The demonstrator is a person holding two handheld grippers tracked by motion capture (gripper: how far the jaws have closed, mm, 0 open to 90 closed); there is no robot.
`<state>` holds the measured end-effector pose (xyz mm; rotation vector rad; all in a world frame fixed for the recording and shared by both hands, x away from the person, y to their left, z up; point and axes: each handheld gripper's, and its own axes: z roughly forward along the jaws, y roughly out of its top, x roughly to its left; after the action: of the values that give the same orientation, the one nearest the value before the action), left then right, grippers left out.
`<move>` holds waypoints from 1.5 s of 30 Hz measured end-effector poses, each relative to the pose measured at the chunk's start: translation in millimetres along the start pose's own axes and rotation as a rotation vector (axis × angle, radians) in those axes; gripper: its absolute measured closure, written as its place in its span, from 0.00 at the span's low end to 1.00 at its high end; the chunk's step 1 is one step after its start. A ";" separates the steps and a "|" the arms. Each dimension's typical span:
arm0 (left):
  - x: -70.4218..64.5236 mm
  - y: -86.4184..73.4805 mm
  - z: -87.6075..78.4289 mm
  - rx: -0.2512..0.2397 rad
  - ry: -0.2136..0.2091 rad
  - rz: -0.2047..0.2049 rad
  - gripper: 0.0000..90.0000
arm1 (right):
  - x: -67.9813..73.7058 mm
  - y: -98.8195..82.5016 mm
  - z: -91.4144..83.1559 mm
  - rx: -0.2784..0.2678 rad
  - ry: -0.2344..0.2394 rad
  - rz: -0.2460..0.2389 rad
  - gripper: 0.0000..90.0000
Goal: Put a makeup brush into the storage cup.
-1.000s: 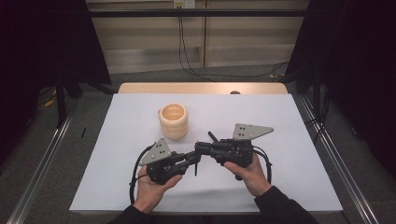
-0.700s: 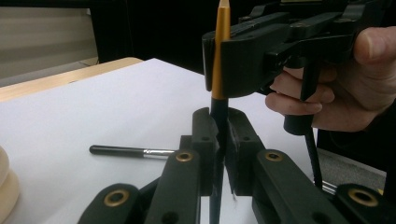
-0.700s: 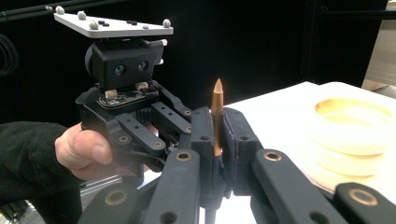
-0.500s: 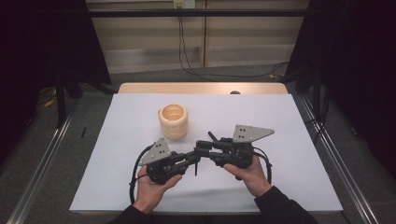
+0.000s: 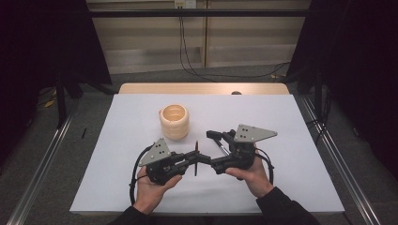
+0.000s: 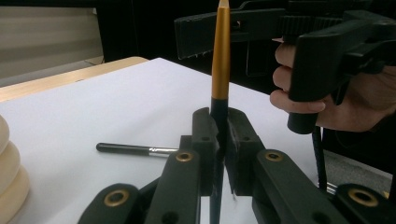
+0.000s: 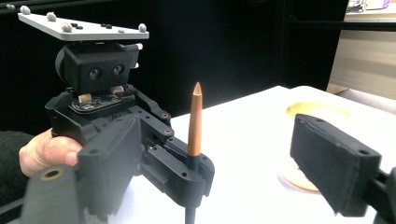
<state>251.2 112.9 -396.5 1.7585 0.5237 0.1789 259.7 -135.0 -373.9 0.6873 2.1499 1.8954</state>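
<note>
My left gripper point(image 5: 194, 158) point(image 6: 222, 135) is shut on the dark lower part of a slim brush point(image 6: 221, 51), which stands upright with its gold-orange handle pointing up point(image 7: 195, 121). My right gripper point(image 5: 211, 150) point(image 7: 219, 158) faces it from the right. Its jaws have just been opening and stand wide apart. The brush rises in the gap between them, and no pad touches it. A cream ringed wooden holder point(image 5: 174, 122) stands on the table behind the left gripper.
A second brush, black with a silver ferrule point(image 6: 135, 150), lies flat on the white table point(image 5: 300, 187) close to the grippers. The table's wooden far edge point(image 5: 202, 88) meets a dark floor with cables. Metal rails run along both sides.
The right gripper's jaws have spread apart from the brush. Both hands and the left gripper with the upright brush have kept their place.
</note>
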 end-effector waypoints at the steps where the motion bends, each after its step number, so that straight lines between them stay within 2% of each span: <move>1: 0.2 0.0 -0.1 0.000 0.002 -0.001 0.93 | 0.1 -0.1 -0.3 -0.004 -0.004 0.001 0.15; 4: 1.7 0.1 -1.1 -0.006 0.003 0.000 0.93 | -0.2 0.4 -0.4 -0.013 -0.018 0.002 0.07; 7: 3.4 1.5 -3.9 -0.007 0.022 0.000 0.93 | -1.1 0.3 -1.3 -0.011 -0.015 0.002 0.00; 10: 5.1 2.5 -6.4 -0.011 0.028 0.001 0.93 | -1.2 0.1 -2.3 -0.002 -0.016 -0.004 0.00; 19: 17.5 10.1 -19.4 -0.031 0.069 -0.015 0.93 | -2.3 -4.8 -14.5 0.005 -0.065 -0.001 0.00; 21: 20.3 11.7 -21.0 -0.031 0.084 -0.018 0.93 | -3.7 -8.3 -19.1 0.011 -0.088 0.002 0.00; 23: 24.6 13.7 -23.5 -0.023 0.091 -0.012 0.93 | -3.8 -12.8 -26.2 0.010 -0.123 -0.017 0.00; 30: 34.7 20.4 -28.2 -0.029 0.137 -0.020 0.93 | -7.1 -22.6 -50.5 -0.002 -0.191 -0.025 0.00; 35: 41.2 24.1 -30.5 -0.033 0.146 -0.016 0.93 | -9.7 -30.7 -66.1 0.004 -0.230 -0.012 0.00; 37: 43.6 24.7 -30.4 -0.046 0.140 -0.029 0.93 | -11.0 -33.1 -70.5 0.009 -0.251 -0.004 0.01; 38: 44.1 25.8 -30.9 -0.038 0.158 -0.031 0.93 | -11.9 -34.2 -72.4 0.007 -0.246 0.001 0.00; 40: 46.4 29.3 -32.4 -0.031 0.162 -0.024 0.93 | -12.0 -35.9 -75.8 0.009 -0.247 0.003 0.00; 41: 46.2 30.5 -31.9 -0.042 0.153 -0.036 0.93 | -11.3 -36.9 -77.2 0.011 -0.252 0.007 0.00; 44: 46.5 36.1 -32.9 -0.037 0.166 -0.020 0.93 | -9.9 -39.6 -81.3 0.021 -0.266 0.005 0.00; 45: 47.6 37.2 -32.8 -0.045 0.152 -0.016 0.93 | -9.3 -40.9 -83.0 0.022 -0.270 0.006 0.00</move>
<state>289.9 156.6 -360.0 1.7043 0.6381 0.3130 222.8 -215.7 -401.7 0.8981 2.0038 1.6731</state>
